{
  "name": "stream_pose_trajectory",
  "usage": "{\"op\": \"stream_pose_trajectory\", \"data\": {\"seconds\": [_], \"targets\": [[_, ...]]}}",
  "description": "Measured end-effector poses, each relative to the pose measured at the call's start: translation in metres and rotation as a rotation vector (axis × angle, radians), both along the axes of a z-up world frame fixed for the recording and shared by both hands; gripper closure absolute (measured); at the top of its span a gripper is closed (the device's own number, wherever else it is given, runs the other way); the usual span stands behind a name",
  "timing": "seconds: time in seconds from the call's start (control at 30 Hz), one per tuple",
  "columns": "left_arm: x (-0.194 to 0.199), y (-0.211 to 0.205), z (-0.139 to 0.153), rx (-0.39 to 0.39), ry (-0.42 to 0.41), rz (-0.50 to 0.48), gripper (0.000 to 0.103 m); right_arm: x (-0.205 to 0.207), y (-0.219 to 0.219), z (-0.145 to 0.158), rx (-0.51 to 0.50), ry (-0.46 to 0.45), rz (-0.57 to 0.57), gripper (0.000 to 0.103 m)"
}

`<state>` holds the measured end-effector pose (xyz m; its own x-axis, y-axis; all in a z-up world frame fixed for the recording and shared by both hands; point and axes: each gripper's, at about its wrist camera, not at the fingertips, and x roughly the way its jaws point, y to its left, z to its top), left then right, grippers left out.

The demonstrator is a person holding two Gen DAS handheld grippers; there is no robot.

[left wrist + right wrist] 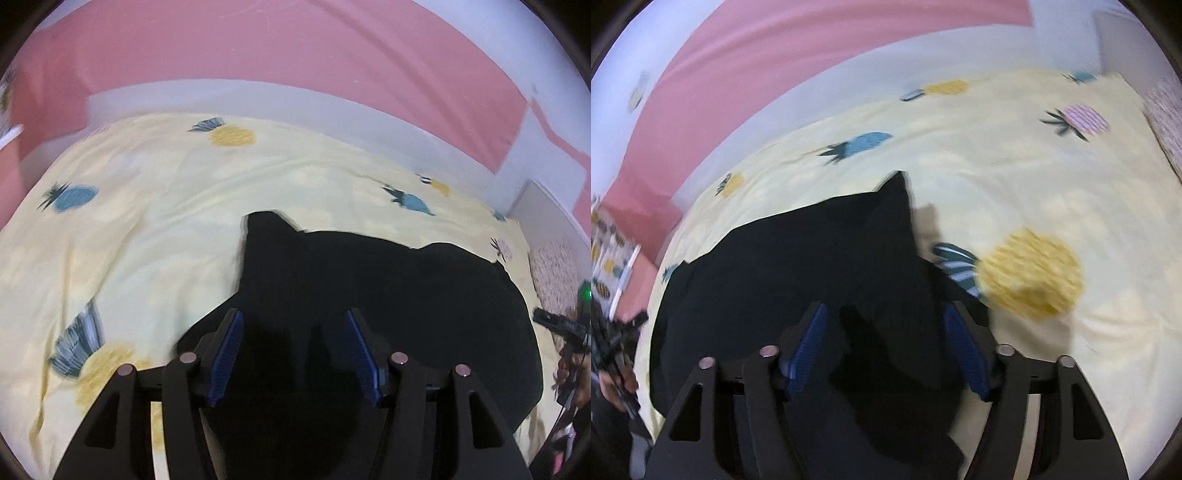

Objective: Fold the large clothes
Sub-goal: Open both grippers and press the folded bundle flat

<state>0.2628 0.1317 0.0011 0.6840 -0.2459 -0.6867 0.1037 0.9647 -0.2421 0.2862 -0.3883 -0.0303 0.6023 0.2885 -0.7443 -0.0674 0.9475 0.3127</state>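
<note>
A large black garment (369, 295) lies spread on a pale yellow bedsheet with pineapple prints (147, 229). My left gripper (293, 332) is open, its blue pads wide apart just above the garment's near left part. The garment also shows in the right wrist view (812, 266), one corner pointing toward the far side. My right gripper (884, 332) is open over the garment's right edge. Black cloth lies between both pairs of fingers; neither pair is closed on it. The other gripper shows at the right edge of the left wrist view (565, 325).
The bed's yellow sheet (1034, 177) extends far and right of the garment. A pink and white wall (258, 55) runs behind the bed. A patterned pillow (1167, 118) lies at the far right. A pineapple-print cloth (605, 258) hangs at the left.
</note>
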Motion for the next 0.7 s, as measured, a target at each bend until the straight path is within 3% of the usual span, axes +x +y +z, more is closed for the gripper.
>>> {"op": "stream_pose_trajectory", "data": {"seconds": [0.07, 0.2, 0.37, 0.5, 0.7], "targets": [[0.018, -0.013, -0.009, 0.016, 0.012, -0.023, 0.044, 0.011, 0.017, -0.007, -0.025, 0.015, 0.022, 0.057], [0.049, -0.024, -0.038, 0.079, 0.059, -0.011, 0.044, 0.031, 0.020, -0.027, -0.111, 0.036, -0.010, 0.057], [0.056, -0.022, -0.035, 0.053, 0.047, -0.007, 0.044, 0.037, 0.006, -0.027, -0.082, 0.040, -0.063, 0.057], [0.075, -0.024, -0.025, 0.077, 0.015, 0.010, 0.044, 0.053, 0.013, -0.019, -0.106, 0.008, -0.067, 0.057], [0.102, -0.026, -0.043, 0.135, 0.075, 0.042, 0.044, 0.081, 0.016, -0.037, -0.127, 0.088, -0.078, 0.057]]}}
